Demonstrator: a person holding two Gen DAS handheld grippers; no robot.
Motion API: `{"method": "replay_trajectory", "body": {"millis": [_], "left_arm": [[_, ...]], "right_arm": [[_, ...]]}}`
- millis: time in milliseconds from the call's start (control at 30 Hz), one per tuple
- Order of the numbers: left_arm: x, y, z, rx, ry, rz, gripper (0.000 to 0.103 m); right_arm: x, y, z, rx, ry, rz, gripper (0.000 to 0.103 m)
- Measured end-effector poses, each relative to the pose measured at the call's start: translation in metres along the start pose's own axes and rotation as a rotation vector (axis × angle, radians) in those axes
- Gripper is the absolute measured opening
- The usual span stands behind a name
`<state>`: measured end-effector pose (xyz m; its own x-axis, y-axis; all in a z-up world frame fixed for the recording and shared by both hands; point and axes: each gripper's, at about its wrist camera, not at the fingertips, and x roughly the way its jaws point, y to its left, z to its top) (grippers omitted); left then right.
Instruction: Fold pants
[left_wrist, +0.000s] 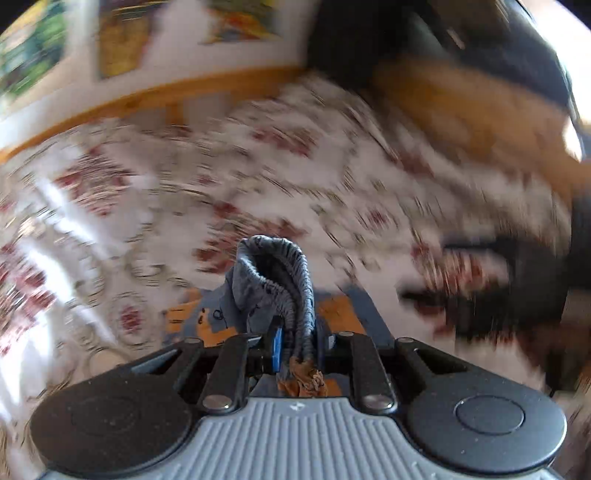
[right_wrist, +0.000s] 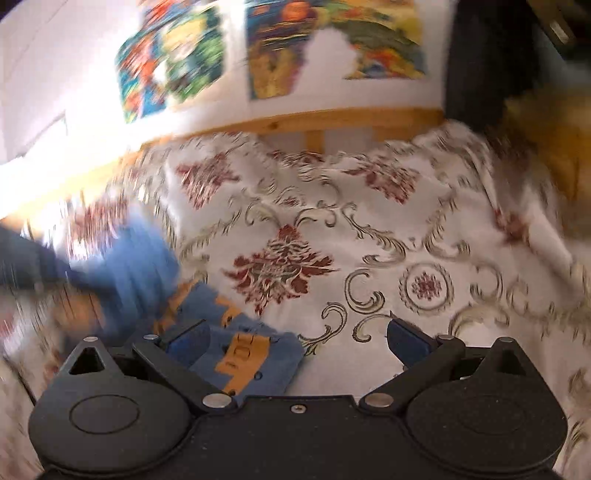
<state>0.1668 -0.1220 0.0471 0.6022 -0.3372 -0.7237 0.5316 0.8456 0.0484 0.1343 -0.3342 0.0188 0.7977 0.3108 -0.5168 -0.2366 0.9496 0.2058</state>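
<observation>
Left gripper body: nearest the left wrist camera, grey ribbed housing between two black round hubs, filling the bottom of the view.
Right gripper body: nearest the right wrist camera, black housing with two black round hubs, filling the bottom of the view.
Bedspread (right_wrist: 369, 236): white cloth with dark red flower medallions and olive scrolls, spread across most of both views; sharp in the right wrist view, streaked with blur in the left.
Wall pictures (right_wrist: 332, 44): bright multicoloured sheets on a white wall beyond the bed, blurred.
Bed frame (right_wrist: 314, 122): light wooden rail running along the far edge of the bedspread, below the wall pictures.
Pants (right_wrist: 255, 358): blue fabric with orange patches, lying on the bedspread at lower left of the right wrist view; one part lifted and blurred at the left edge.
Pants waistband (left_wrist: 273, 280): grey-blue gathered elastic band, bunched upright and rising out of the left gripper.
Left gripper (left_wrist: 295, 343): closed tight on the waistband, blue pads pressing the cloth from both sides, an orange scrap of fabric hanging just behind the grip.
Right gripper (right_wrist: 299, 339): spread wide, nothing between the fingers; left finger pad (right_wrist: 190, 341) over the edge of the pants, right finger pad over bare bedspread.
</observation>
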Motion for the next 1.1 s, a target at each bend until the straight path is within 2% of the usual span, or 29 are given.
{"method": "replay_trajectory", "body": {"millis": [133,200,233,300,367,433,533,600,700,767,800,833,867,967,1100], "left_arm": [[0.043,-0.053,-0.021,0.176,0.065,-0.004,0.024],[0.055,-0.07,-0.032,0.226,0.087,-0.01,0.036],[0.057,-0.075,-0.037,0.238,0.088,-0.013,0.042],[0.052,-0.08,-0.048,0.241,0.072,0.0,0.046],[0.042,-0.08,-0.056,0.231,0.045,0.02,0.06],[0.034,-0.077,-0.064,0.231,0.022,0.056,0.067],[0.037,-0.073,-0.074,0.253,0.06,0.088,0.067],[0.042,-0.068,-0.076,0.231,0.103,0.086,0.065],[0.045,-0.06,-0.076,0.186,0.11,0.06,0.063],[0.045,-0.057,-0.074,0.17,0.111,0.048,0.05],[0.046,-0.055,-0.072,0.166,0.114,0.039,0.047],[0.045,-0.054,-0.071,0.16,0.114,0.027,0.038],[0.045,-0.052,-0.072,0.151,0.114,0.018,0.03],[0.041,-0.049,-0.072,0.123,0.116,-0.003,0.017],[0.033,-0.038,-0.062,0.024,0.108,-0.076,0.013]], "right_arm": [[0.003,-0.034,-0.001,0.244,0.016,0.123,0.101],[0.009,-0.042,-0.006,0.321,0.041,0.178,0.1],[0.012,-0.042,-0.008,0.335,0.054,0.196,0.099],[0.015,-0.04,-0.011,0.34,0.075,0.216,0.097],[0.019,-0.038,-0.013,0.343,0.09,0.236,0.093],[0.022,-0.035,-0.015,0.347,0.094,0.264,0.088],[0.027,-0.026,-0.015,0.329,0.101,0.299,0.082],[0.033,-0.017,-0.017,0.303,0.111,0.306,0.078],[0.046,-0.006,-0.022,0.273,0.143,0.292,0.065],[0.052,-0.002,-0.026,0.252,0.156,0.274,0.043],[0.054,0.0,-0.027,0.244,0.164,0.262,0.037],[0.055,0.001,-0.028,0.244,0.166,0.259,0.029],[0.054,0.001,-0.029,0.247,0.163,0.26,0.026],[0.052,-0.001,-0.027,0.262,0.153,0.273,0.019],[0.042,-0.004,-0.018,0.274,0.152,0.269,0.016]]}}
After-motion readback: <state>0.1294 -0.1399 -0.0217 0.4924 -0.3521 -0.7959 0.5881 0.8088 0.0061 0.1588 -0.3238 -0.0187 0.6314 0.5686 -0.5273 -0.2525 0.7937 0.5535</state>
